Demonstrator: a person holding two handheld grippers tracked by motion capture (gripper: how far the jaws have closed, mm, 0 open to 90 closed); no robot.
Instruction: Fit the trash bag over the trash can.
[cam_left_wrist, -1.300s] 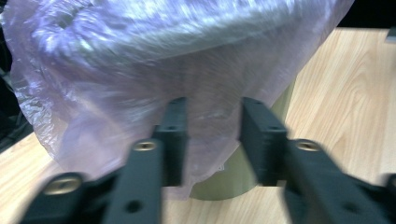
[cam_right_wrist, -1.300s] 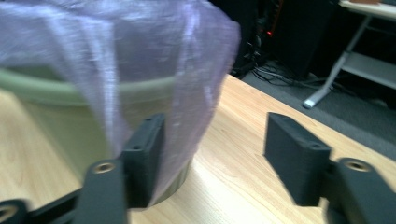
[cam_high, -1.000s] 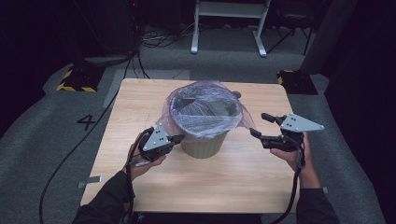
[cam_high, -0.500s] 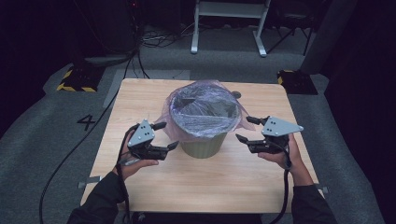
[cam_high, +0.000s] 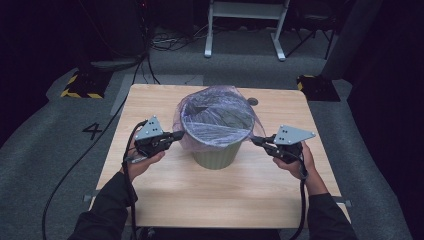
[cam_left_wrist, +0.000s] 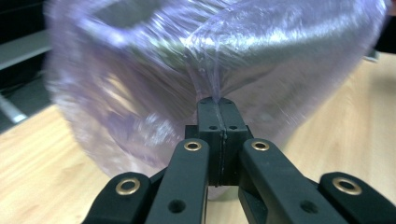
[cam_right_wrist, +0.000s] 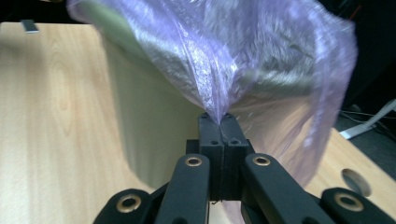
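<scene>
High view: green bin (cam_high: 216, 152) stands mid-table (cam_high: 165, 200), lined with a thin purple bag (cam_high: 186, 137) whose skirt hangs over the rim; left gripper (cam_high: 176, 135) has come in from where it stood off to the side half a second ago and now sits at the bag's left edge; right gripper (cam_high: 255, 140) has likewise closed in to the bag's right edge; both sets of jaws have just been closing, with film between them; judged, both sides are now caught, so the bag looks ready to be tugged down over the rim or lifted off it, cannot tell which. Left gripper view: what the high view leaves too small to read; left gripper (cam_left_wrist: 218, 100) jaws pressed flat together, a pleat of bag (cam_left_wrist: 140, 93) pinched at the tips, film drawn taut upward. Right gripper view: right gripper (cam_right_wrist: 219, 119) jaws also together, clamped on a gathered point of bag (cam_right_wrist: 243, 51); bin (cam_right_wrist: 149, 130) wall bare just behind; a round hole (cam_right_wrist: 354, 181) in the tabletop at lower right.
</scene>
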